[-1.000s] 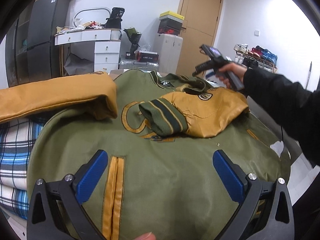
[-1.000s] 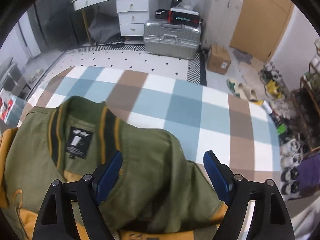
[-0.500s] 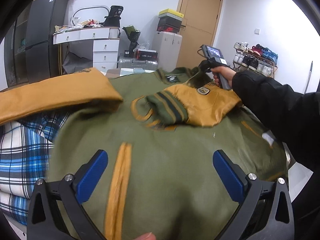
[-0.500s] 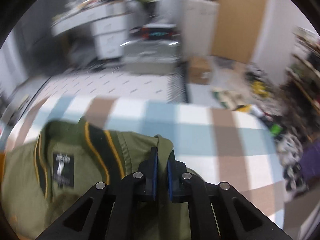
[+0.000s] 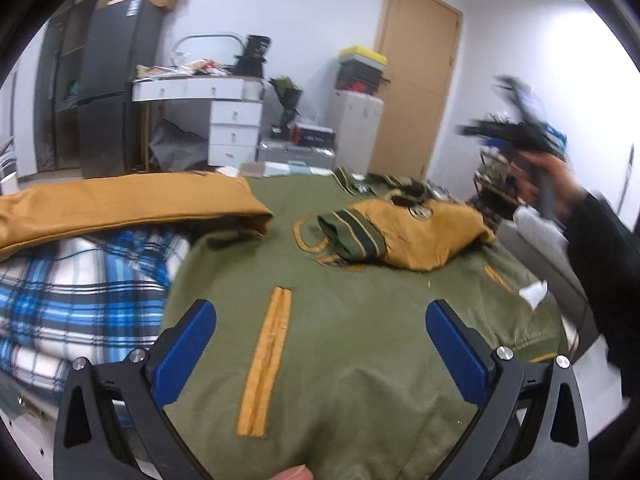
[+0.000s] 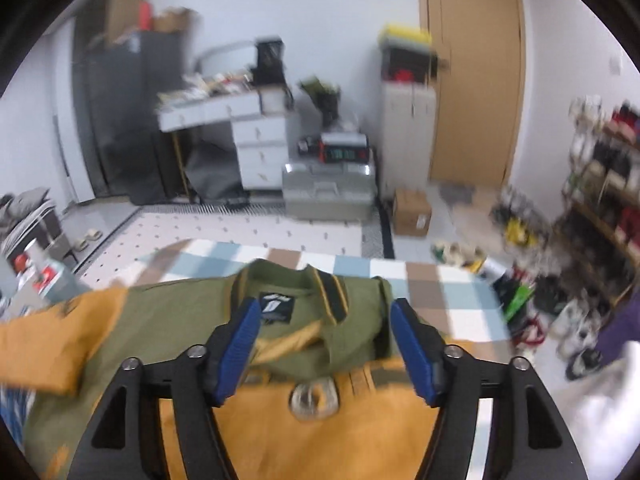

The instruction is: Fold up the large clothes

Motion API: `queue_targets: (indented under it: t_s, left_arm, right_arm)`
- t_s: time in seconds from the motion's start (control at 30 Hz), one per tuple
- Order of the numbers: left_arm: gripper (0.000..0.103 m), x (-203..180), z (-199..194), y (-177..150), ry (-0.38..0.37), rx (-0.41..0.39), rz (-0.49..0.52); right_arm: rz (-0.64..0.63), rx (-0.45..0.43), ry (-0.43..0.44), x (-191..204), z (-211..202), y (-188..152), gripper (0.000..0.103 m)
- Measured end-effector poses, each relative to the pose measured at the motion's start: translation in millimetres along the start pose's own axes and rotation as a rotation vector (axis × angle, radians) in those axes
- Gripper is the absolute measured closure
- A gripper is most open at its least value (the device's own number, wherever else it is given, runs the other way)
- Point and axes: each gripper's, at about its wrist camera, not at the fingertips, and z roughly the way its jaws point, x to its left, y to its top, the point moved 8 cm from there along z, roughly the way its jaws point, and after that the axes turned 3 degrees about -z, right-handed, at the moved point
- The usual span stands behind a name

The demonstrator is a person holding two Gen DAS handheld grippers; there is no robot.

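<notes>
An olive green jacket [image 5: 340, 340] with mustard sleeves lies spread on the bed. One sleeve [image 5: 420, 236] is folded across its chest, green cuff toward the left. The other sleeve [image 5: 120, 204] stretches out to the left. My left gripper [image 5: 320, 312] hovers open over the jacket's lower part, nothing between its blue pads. My right gripper [image 6: 325, 308] is raised above the collar [image 6: 320, 284], jaws opening, with no cloth between them. In the left wrist view a hand [image 5: 548, 184] holds that tool high at the right, blurred.
A blue plaid blanket [image 5: 80, 292] covers the bed at the left. Beyond the bed stand a white drawer desk [image 5: 224, 120], a silver suitcase [image 6: 328, 196], a cardboard box [image 6: 412, 212] and a wooden door [image 5: 416, 92]. A shoe rack [image 6: 600, 184] lines the right wall.
Half a second ago my right gripper was shut on the jacket near the collar; it has let go, opened and swung up and away. The left gripper barely shifted.
</notes>
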Motion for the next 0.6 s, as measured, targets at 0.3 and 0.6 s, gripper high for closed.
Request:
queue_targets:
  t_s: [0.3, 0.6]
  left_arm:
    - [0.001, 4.2, -10.4, 7.6, 0.021, -0.020, 0.010]
    - [0.001, -38.4, -4.1, -25.9, -0.045, 0.075, 0.192]
  right_arm:
    - [0.168, -0.055, 0.009, -11.6, -174.6, -85.6, 0.000]
    - [0.439, 0.168, 0.081, 9.5, -194.7, -229.1, 0.008]
